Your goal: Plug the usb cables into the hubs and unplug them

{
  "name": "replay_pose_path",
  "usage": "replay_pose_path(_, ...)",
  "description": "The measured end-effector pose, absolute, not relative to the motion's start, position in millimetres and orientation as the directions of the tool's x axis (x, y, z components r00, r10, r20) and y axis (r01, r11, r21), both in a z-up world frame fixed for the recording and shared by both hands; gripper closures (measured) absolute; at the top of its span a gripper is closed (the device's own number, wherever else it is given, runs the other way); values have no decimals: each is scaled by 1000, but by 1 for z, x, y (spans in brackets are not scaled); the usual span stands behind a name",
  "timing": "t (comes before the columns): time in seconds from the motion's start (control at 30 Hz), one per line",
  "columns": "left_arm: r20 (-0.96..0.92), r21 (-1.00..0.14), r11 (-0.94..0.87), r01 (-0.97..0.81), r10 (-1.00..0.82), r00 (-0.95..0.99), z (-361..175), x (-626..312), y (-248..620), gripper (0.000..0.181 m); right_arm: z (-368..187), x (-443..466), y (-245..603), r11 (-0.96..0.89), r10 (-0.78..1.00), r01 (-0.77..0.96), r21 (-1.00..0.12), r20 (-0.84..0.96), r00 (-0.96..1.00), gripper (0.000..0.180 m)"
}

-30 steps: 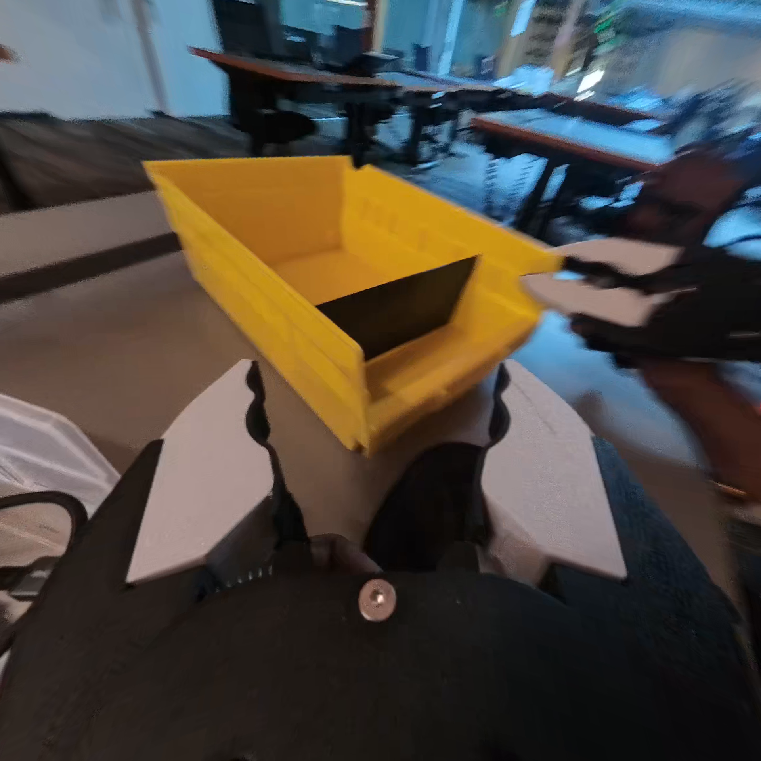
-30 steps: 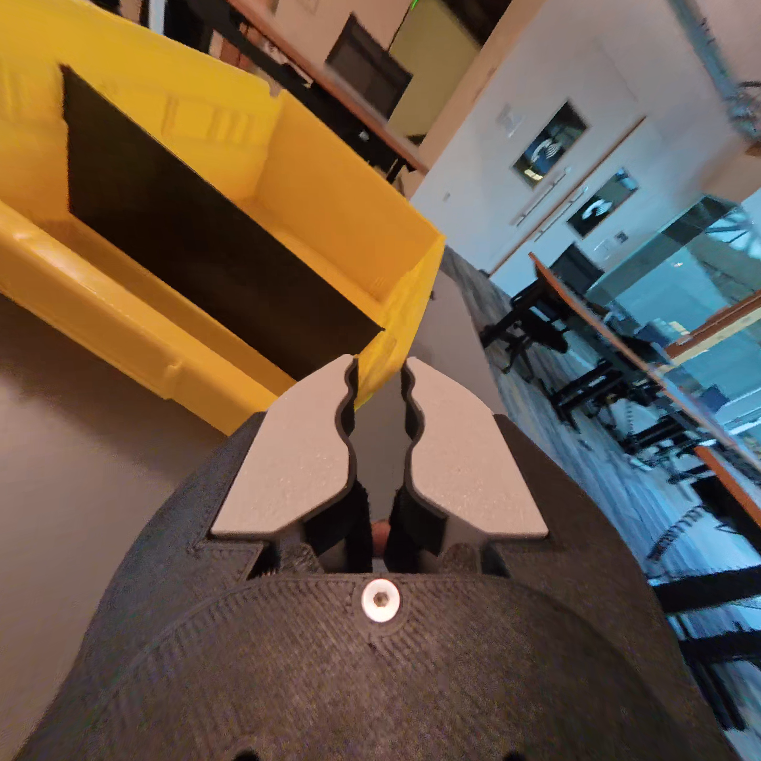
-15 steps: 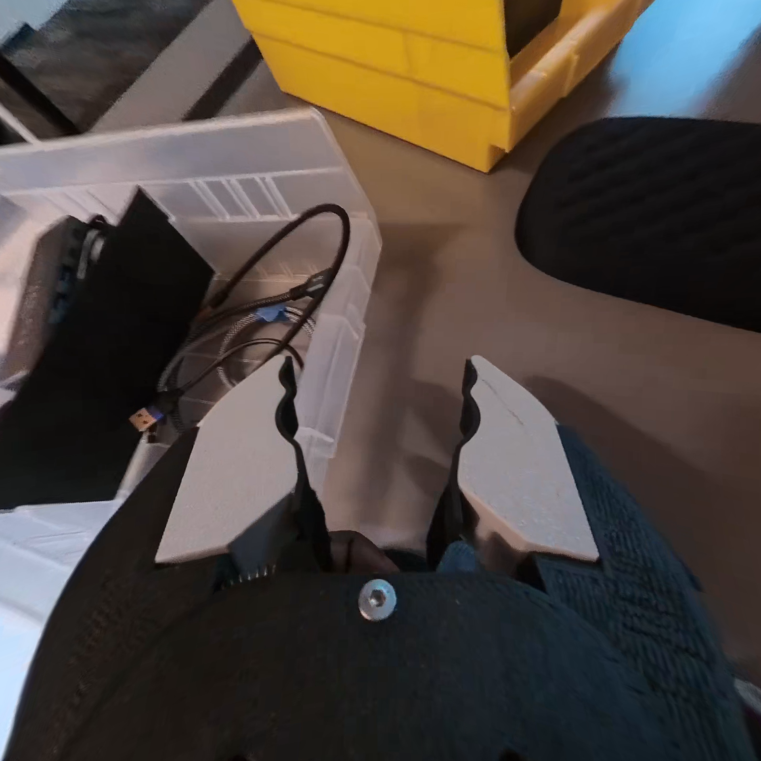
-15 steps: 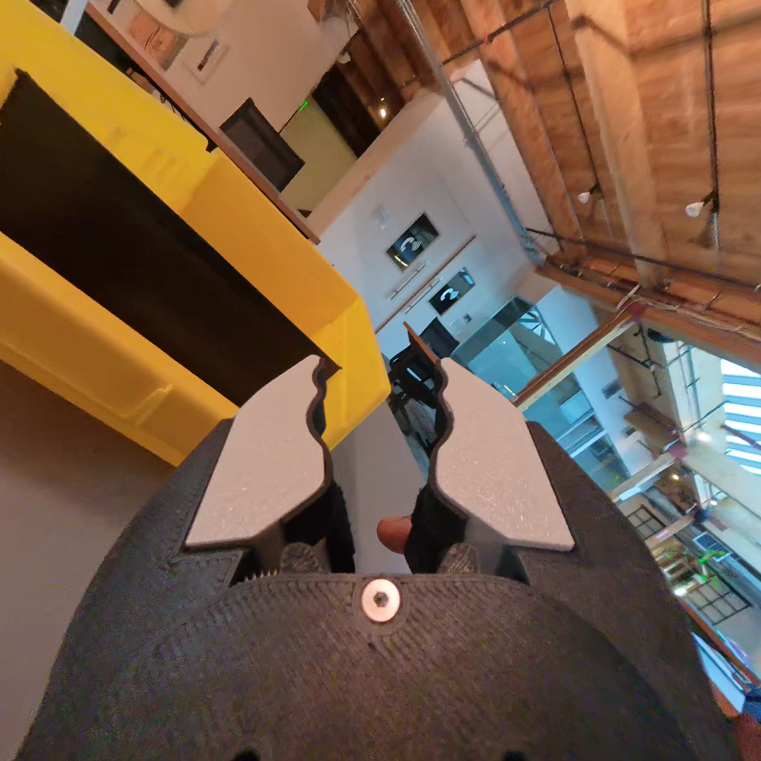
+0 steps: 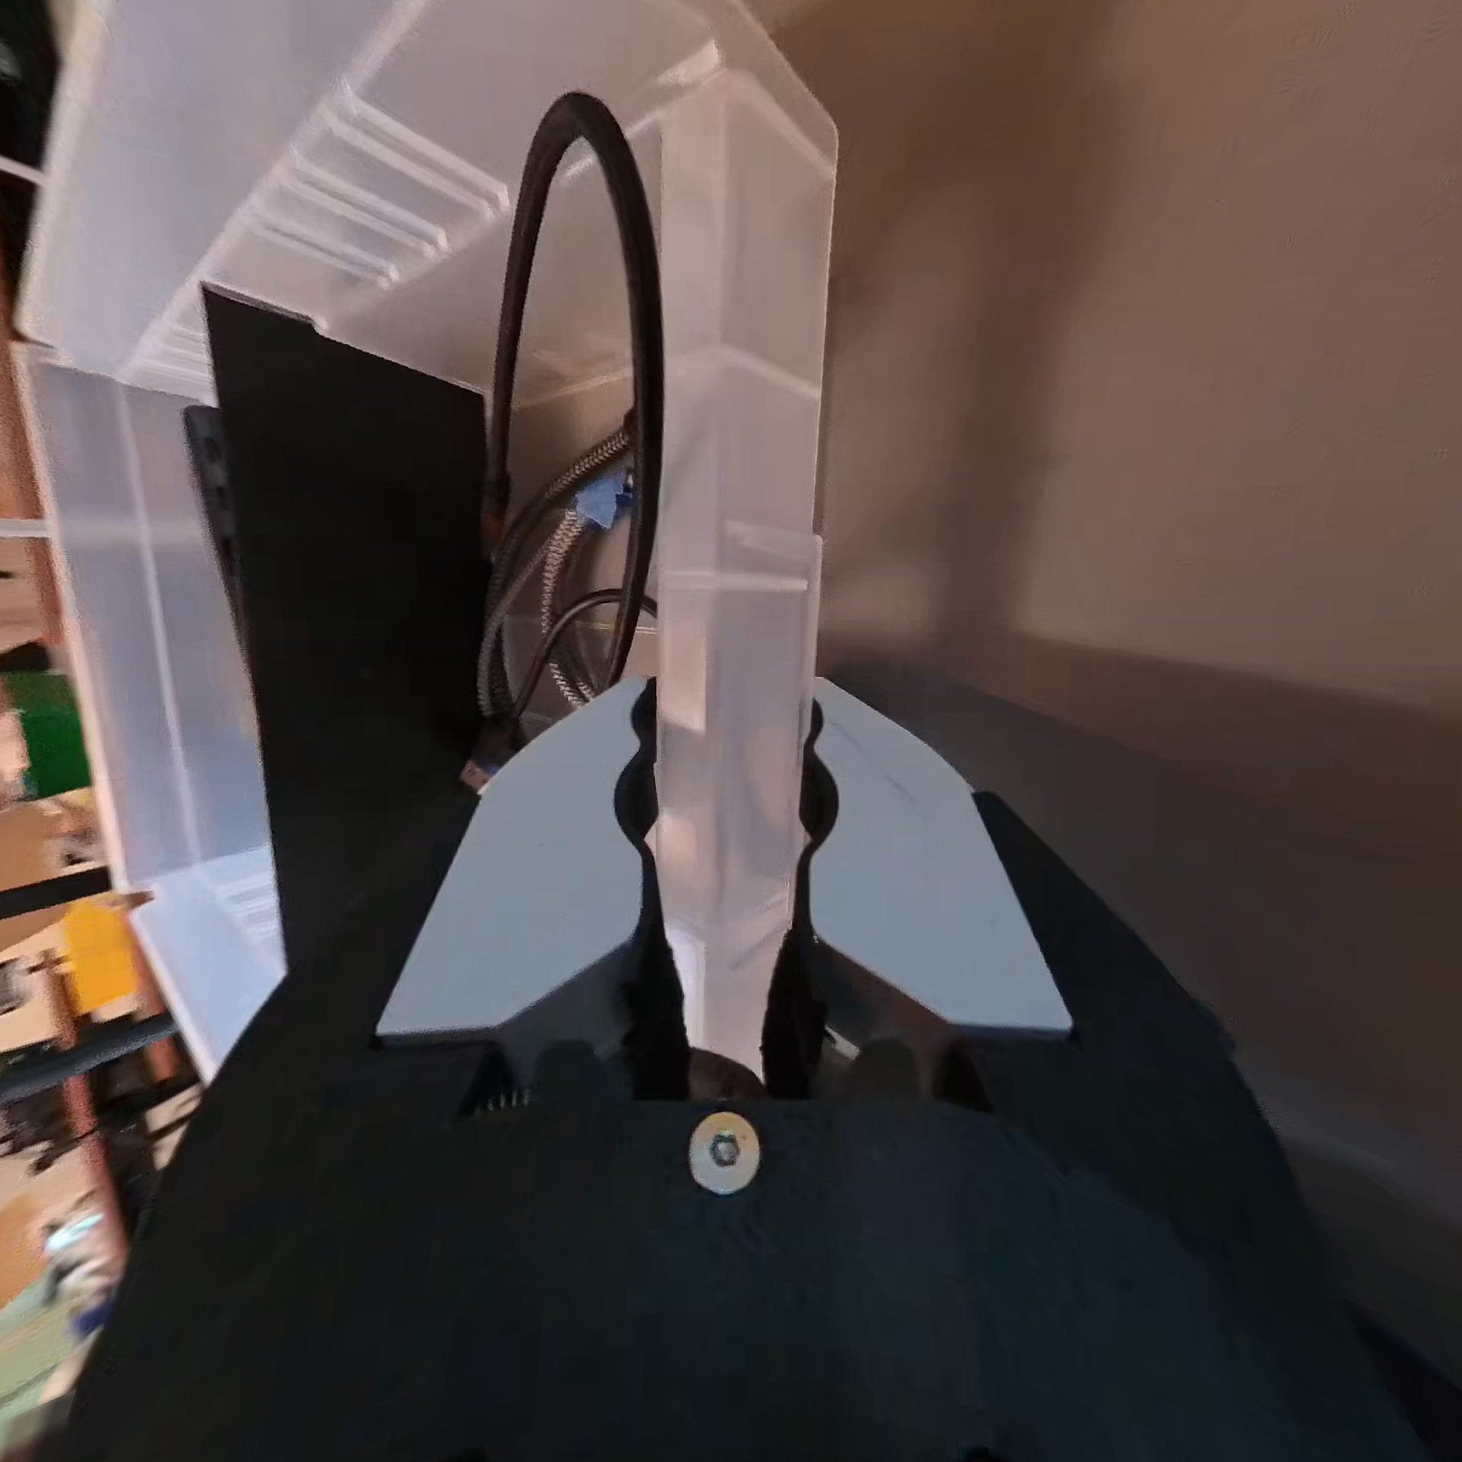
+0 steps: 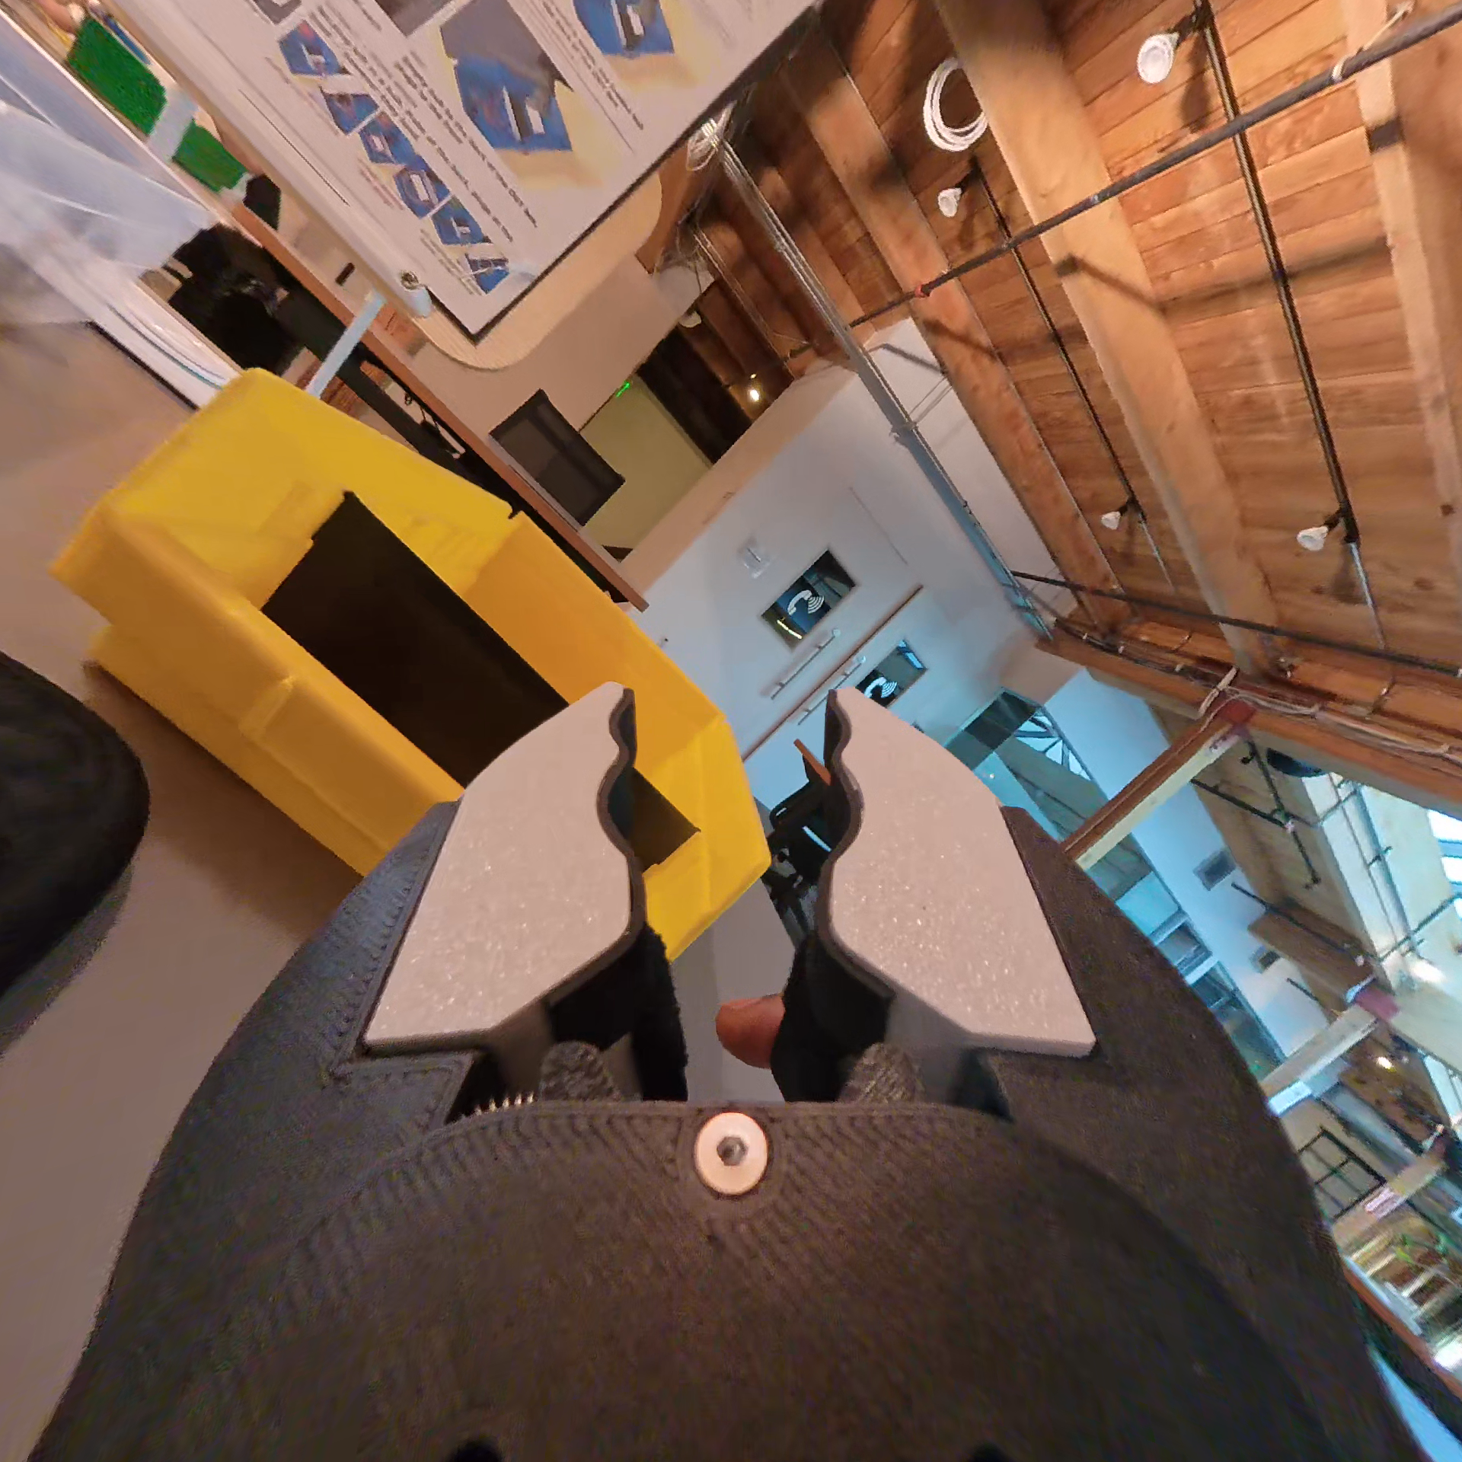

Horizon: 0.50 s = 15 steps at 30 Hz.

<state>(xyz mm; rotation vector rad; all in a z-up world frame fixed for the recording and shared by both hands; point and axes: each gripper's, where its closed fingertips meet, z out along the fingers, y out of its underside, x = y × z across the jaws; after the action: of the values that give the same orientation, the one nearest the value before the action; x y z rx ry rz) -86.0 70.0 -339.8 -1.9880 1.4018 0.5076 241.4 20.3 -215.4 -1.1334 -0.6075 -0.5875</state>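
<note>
Left gripper straddles the clear bin's wall at frame centre, apparently clamped to steady it. USB cables lie inside. Right gripper is half-open, empty.

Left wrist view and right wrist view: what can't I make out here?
- Left wrist view: the clear bin wall sits between the left tongs; blur hides whether the fingers touch it.
- Left wrist view: the cables run down behind a black divider and the fingers; no hub is recognisable.
- Right wrist view: the right tongs cover part of the yellow bin, whose black divider hides its contents.
</note>
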Motion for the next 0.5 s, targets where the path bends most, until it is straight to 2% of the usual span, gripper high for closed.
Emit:
replay_pose_path(0.1,-583,-293,-235,-927,-724,368,-341,-101,67,148,-213,248,13,296,-119,715,-633,718,686,134)
replay_pose_path(0.37,-531,-275,-319,-907,-736,420,-339,-212,52,144,-209,271,3,284,-107,634,-719,634,766,140)
replay_pose_path(0.5,-550,-243,-303,-922,-740,388,-340,-257,27,146,-216,260,6,275,-70,663,-697,673,736,141)
